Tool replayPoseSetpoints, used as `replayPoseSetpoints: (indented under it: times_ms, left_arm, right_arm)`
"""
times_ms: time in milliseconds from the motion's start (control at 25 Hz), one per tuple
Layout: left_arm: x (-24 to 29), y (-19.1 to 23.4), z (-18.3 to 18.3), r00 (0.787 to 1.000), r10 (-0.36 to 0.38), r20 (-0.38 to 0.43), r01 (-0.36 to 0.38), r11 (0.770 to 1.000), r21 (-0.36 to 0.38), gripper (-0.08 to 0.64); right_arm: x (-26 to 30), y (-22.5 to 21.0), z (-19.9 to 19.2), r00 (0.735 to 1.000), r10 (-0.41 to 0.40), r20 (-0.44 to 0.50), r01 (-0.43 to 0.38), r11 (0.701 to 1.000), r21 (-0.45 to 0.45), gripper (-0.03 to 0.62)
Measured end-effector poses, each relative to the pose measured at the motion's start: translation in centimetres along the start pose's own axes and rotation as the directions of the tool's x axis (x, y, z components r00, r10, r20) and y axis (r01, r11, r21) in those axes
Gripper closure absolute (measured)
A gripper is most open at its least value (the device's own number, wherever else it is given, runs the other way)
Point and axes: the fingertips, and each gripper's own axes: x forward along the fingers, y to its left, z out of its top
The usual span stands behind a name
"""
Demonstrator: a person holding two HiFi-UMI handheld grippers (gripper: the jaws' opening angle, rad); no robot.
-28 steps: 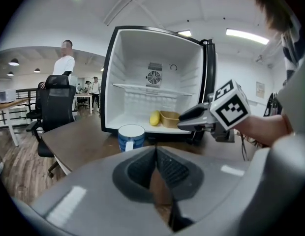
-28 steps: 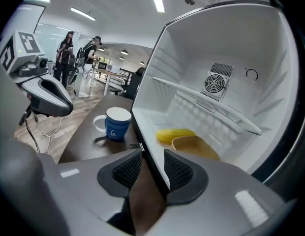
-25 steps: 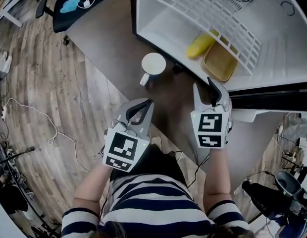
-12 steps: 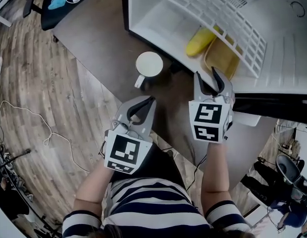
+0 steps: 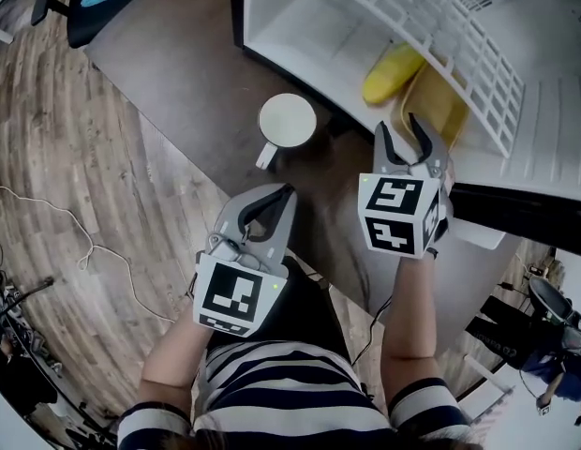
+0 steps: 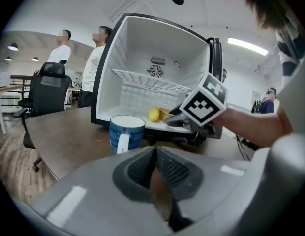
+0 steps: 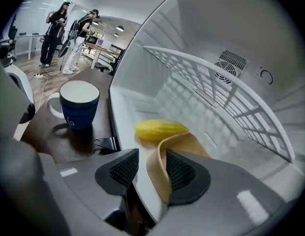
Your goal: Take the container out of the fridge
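At the left, above the near edge of the desk (image 5: 178, 73), the left tongs (image 5: 285, 193) are pressed together with nothing in them. To me they seem to take no part in the work now. A little further on the desk stands a blue mug (image 5: 287, 120), white inside, just before the open fridge (image 5: 309, 26). It carries a small white mark, but I cannot read it. To the right, the right tongs (image 5: 399, 125) reach into the fridge. Their jaws have just been opening and now stand wide apart, with the near wall of the tan container (image 5: 439, 101) between them, not pinched. The container lies on the fridge floor under the white wire shelf (image 5: 440, 26), touching a yellow fruit (image 5: 392, 73). So I judge the task is only at its beginning: the approach is made, while closing, lifting and bringing out remain. The cubes on the tongs show only black square patterns, no words.
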Motion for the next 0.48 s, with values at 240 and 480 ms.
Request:
replayPoseSetpoints:
  times_ms: [240, 480]
  left_arm:
    - [-0.7, 1.0, -0.1, 1.000, -0.011, -0.006, 0.011, 1.000, -0.015, 0.560]
    - [-0.9, 1.5, -0.2, 1.000, -0.016, -0.008, 0.016, 1.000, -0.016, 0.560]
  right_arm:
    - [-0.1, -0.5, 0.5, 0.999, -0.041, -0.028, 0.040, 0.998, -0.044, 0.492]
    - [-0.4, 0.0, 0.5, 0.999, 0.015, -0.043, -0.016, 0.999, -0.029, 0.530]
